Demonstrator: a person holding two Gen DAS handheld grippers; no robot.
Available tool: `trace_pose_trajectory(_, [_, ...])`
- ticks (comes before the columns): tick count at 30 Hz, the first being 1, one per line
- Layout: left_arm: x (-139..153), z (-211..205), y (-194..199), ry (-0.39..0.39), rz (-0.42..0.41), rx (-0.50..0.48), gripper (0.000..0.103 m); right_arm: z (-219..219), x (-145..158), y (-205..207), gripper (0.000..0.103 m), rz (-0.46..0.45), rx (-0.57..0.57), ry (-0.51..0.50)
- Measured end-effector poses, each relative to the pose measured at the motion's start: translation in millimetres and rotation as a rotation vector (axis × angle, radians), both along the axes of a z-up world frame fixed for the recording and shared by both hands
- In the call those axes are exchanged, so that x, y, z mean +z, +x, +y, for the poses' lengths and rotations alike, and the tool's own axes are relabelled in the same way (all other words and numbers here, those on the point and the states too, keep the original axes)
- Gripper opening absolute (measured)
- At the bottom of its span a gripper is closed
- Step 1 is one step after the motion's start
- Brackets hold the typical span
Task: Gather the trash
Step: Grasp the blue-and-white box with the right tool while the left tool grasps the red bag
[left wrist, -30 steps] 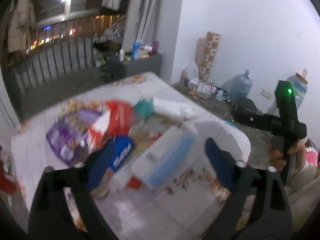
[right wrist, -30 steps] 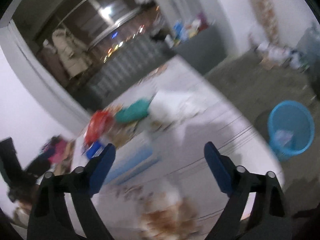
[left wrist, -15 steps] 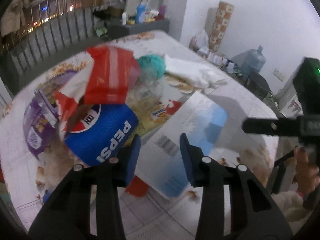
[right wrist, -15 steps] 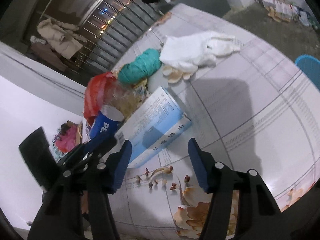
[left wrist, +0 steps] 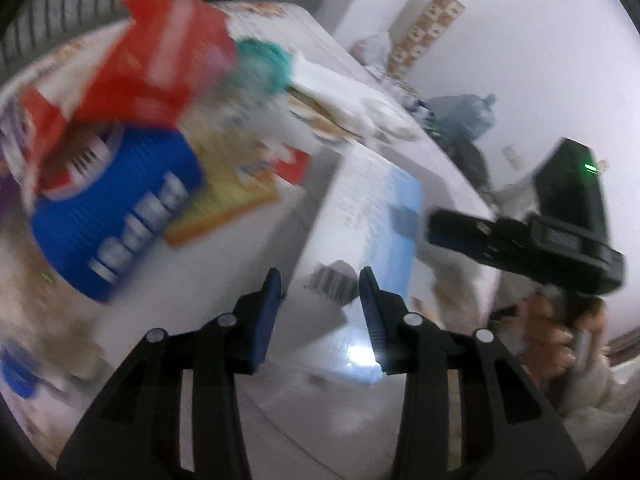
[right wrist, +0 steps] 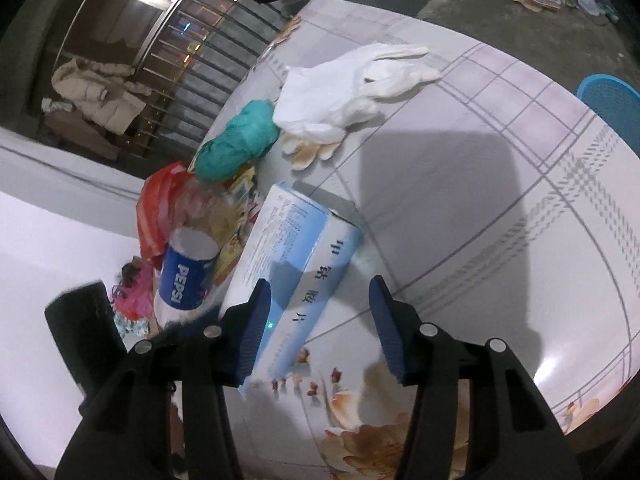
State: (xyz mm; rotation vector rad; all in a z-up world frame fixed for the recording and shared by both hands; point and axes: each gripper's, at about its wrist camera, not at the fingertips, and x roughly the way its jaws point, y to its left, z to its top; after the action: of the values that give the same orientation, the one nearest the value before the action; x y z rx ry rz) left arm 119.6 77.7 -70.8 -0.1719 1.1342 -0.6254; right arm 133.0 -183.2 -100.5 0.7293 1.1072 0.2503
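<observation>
A white-and-blue carton (left wrist: 372, 216) (right wrist: 296, 256) lies on the floral table (right wrist: 480, 220). My left gripper (left wrist: 320, 304) hangs over its barcode end, jaws partly drawn in. The view is blurred and I see no pad pressing. From the other side my right gripper (right wrist: 320, 312) (left wrist: 434, 232) is closing. The carton's near end sits between its fingers, close to the left one, with no pad on it. Beside the carton lie a blue Pepsi bottle (left wrist: 112, 216) (right wrist: 184, 276), a red plastic bag (left wrist: 160, 52) and a yellow packet (left wrist: 236, 184).
A teal bundle (right wrist: 236, 144) and a white cloth (right wrist: 360, 84) lie farther along the table. A blue basket (right wrist: 612, 100) stands on the floor past the table's right edge. A water jug (left wrist: 468, 116) and stacked cartons (left wrist: 428, 28) stand by the wall. A hand (left wrist: 552, 328) holds the right gripper.
Both grippers have come down and in toward the carton, which now fills more of each view. Both pairs of jaws have narrowed from wide open.
</observation>
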Motion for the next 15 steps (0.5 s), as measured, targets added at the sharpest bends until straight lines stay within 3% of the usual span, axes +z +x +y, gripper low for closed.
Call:
trace_pose_trajectory(4, [-9.5,-15.6,-13.9,-0.144,0.066,-0.066,0.037,-6.7,-1.7,1.9,0.051,0.003,-0.024,-0.001])
trace_pose_trajectory(7, [-12.4,-34.2,-25.3,-0.194,0.054,-0.112,0.036,-10.4,-0.9,3.5,0.051,0.003,-0.042,-0.01])
trace_pose_trajectory(12, [4.6,-40.2,-46.6,-0.189,-0.057,-0.136,0.036,-9.0,10.7,3.0,0.052,-0.028,-0.04,-0.081])
trace_pose_trajectory(15, [13.8,-25.6,-56.0,-0.129,-0.137,-0.078,0.036,-3.2,14.7,4.3,0.064,-0.034,-0.03,-0.136])
